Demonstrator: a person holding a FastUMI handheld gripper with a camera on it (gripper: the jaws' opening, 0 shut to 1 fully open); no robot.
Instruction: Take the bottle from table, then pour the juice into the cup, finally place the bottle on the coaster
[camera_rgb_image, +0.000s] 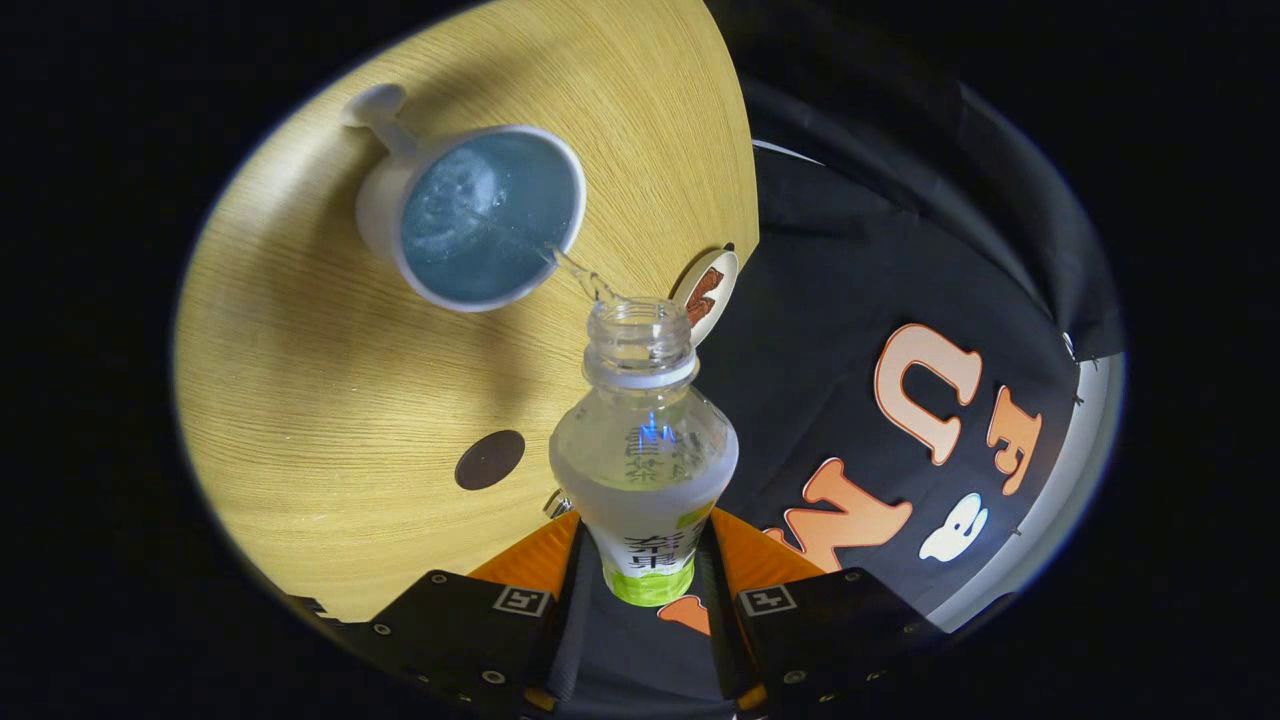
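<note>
My tool (645, 590) clamps the bottle (643, 450), tilted and streaming into the cup (480, 220); the bottle's neck half hides the coaster (708, 295).

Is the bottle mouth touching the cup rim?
Apart. Gripper view: bottle, held between the fingers, has bare table between its mouth and the cup rim; only a thin stream bridges it.

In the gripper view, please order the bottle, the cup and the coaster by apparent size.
1. bottle, held in the gripper, nearest the camera, so enlarged.
2. cup, nearly as large.
3. coaster, partly hidden.
</note>
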